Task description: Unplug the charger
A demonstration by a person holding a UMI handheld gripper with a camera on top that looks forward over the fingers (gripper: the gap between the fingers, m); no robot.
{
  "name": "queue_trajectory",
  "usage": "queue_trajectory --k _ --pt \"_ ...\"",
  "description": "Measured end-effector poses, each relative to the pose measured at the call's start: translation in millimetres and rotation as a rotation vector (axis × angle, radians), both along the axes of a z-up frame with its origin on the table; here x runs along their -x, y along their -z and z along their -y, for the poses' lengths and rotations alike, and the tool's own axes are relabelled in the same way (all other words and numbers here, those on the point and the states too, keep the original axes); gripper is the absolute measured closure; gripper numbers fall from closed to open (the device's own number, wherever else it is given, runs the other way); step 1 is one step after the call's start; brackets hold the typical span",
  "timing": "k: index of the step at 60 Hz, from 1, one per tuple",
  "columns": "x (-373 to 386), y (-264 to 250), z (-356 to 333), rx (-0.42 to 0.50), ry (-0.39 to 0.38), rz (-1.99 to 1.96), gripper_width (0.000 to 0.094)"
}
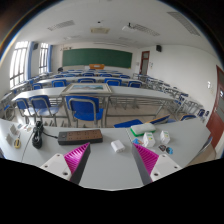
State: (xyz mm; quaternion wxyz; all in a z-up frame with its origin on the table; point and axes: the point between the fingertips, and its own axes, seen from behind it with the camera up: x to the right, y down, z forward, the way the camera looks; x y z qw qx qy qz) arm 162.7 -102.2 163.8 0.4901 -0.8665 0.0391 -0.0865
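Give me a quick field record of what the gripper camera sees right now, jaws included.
setting: classroom, rows of desks with blue chairs, green chalkboard on the far wall
gripper: jaws open, nothing between them, pink pads facing inward
surface: light table just ahead of the jaws
ahead left: dark flat block, possibly a power strip; black items beside it, too small to identify
ahead right: small white objects and a blue item
charger: not clearly identifiable
contact: none
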Motion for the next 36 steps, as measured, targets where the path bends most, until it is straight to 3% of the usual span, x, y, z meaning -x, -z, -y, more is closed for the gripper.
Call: queue_trajectory --k 19,36 --pt "79 -68 157 -0.024 0.045 0.048 0.0083" --pt "105 -88 208 -0.037 0.069 0.090 0.0086"
